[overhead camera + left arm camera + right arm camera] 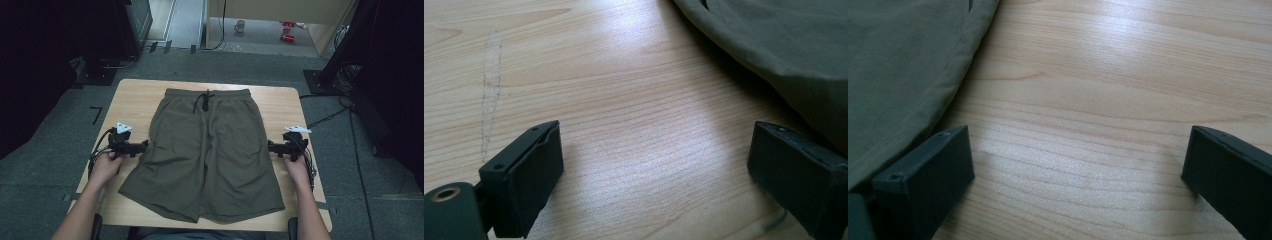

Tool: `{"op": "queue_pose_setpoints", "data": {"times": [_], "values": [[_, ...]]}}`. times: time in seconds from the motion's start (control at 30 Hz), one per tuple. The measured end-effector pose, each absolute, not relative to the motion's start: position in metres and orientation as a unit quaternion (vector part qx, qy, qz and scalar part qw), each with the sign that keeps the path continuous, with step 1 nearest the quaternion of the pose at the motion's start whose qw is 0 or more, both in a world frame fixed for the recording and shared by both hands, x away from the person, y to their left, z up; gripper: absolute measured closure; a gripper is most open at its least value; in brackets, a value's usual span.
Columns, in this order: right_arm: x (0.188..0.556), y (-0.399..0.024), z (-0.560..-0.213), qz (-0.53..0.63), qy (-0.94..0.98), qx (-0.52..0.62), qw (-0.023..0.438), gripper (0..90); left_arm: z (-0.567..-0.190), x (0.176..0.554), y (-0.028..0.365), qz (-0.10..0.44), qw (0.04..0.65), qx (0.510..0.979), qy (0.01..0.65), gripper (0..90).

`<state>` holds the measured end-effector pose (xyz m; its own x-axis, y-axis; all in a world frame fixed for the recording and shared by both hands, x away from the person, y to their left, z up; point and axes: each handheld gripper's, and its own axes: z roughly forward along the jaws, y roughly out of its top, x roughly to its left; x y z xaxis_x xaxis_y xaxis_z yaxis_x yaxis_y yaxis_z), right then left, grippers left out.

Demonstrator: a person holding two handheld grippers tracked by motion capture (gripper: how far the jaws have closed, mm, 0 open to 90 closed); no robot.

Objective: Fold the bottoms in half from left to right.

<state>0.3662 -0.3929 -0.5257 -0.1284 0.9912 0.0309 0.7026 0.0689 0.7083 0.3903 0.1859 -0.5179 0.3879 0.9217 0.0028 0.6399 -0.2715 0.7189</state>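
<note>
Olive shorts (207,150) between wide-open, empty left tool (145,146), right tool (270,146).

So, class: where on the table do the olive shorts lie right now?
In the high view the olive shorts lie flat mid-table, waistband at the far side, between the open left tongs and right tongs.

The high view looks forward and down from above the person's side, taking in the whole table (280,100) and the floor beyond. The left gripper view sits low and very close to the wood, looking along its own jaws, with the shorts (784,45) at its upper right. The right gripper view is equally low and close, with the shorts (898,65) at its left. All three views share the tabletop and the shorts' edges.
</note>
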Motion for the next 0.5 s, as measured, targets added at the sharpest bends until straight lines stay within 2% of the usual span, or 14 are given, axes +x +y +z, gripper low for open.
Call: {"op": "queue_pose_setpoints", "data": {"times": [0.5], "values": [[0.3661, -0.3928, -0.5257, 0.298, 0.69, 0.613, 0.242, 0.0, -0.5178, 0.3919, 0.189, 0.212, 0.33, 0.771, 0.502, 7.9]]}}
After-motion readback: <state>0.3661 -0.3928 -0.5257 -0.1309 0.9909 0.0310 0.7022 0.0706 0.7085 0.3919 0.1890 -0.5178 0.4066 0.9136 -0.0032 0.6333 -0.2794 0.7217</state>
